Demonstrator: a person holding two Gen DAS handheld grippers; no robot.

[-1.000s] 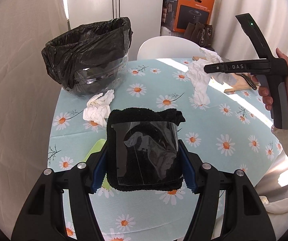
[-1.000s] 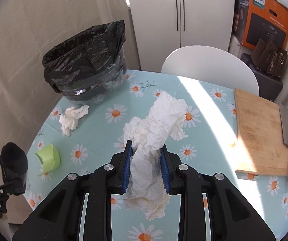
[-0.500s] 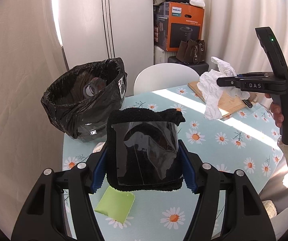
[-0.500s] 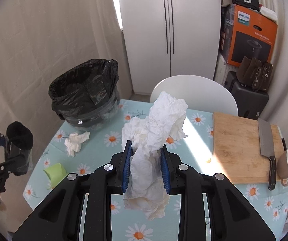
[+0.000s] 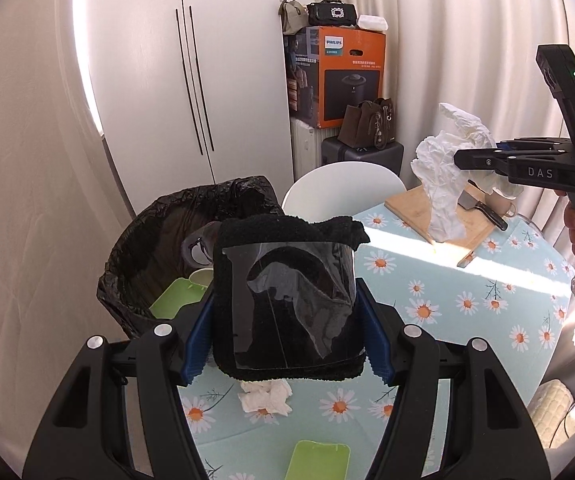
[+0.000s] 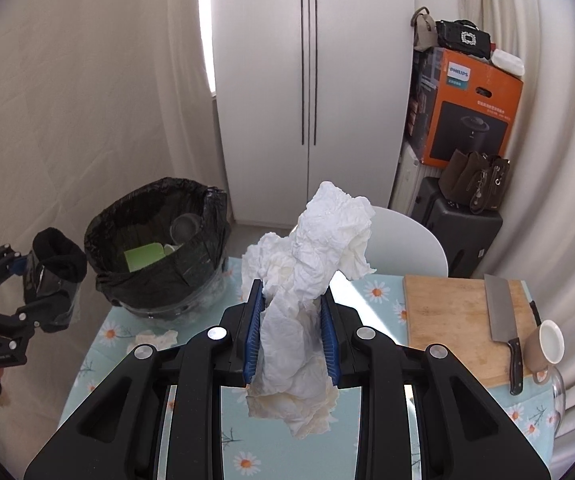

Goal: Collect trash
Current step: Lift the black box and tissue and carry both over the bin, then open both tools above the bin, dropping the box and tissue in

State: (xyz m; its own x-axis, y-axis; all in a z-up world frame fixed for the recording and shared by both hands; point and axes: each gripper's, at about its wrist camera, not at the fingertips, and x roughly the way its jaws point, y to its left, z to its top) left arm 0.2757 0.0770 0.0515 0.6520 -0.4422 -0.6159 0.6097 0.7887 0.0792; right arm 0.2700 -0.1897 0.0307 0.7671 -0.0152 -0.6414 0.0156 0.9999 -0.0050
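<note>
My left gripper (image 5: 285, 328) is shut on a black fuzzy sock in a clear plastic wrapper (image 5: 285, 300), held high above the table, in front of the black-bag-lined trash bin (image 5: 147, 248). The bin holds a green card, a paper cup and a clear cup (image 6: 155, 248). My right gripper (image 6: 290, 332) is shut on a large crumpled white tissue (image 6: 311, 272), also raised; it shows in the left wrist view (image 5: 443, 176). A small crumpled tissue (image 5: 265, 396) and a green card (image 5: 319, 460) lie on the daisy tablecloth (image 5: 439, 296) below.
A wooden cutting board (image 6: 455, 320) with a cleaver (image 6: 503, 328) and a brown mug (image 6: 545, 346) sit on the table's right side. A white chair (image 6: 407, 240), white cabinet, orange box and bags stand behind the table. Curtains hang left and right.
Both grippers have risen well above the table with their loads. The left gripper has moved closer to the bin, so the bin's inside now shows.
</note>
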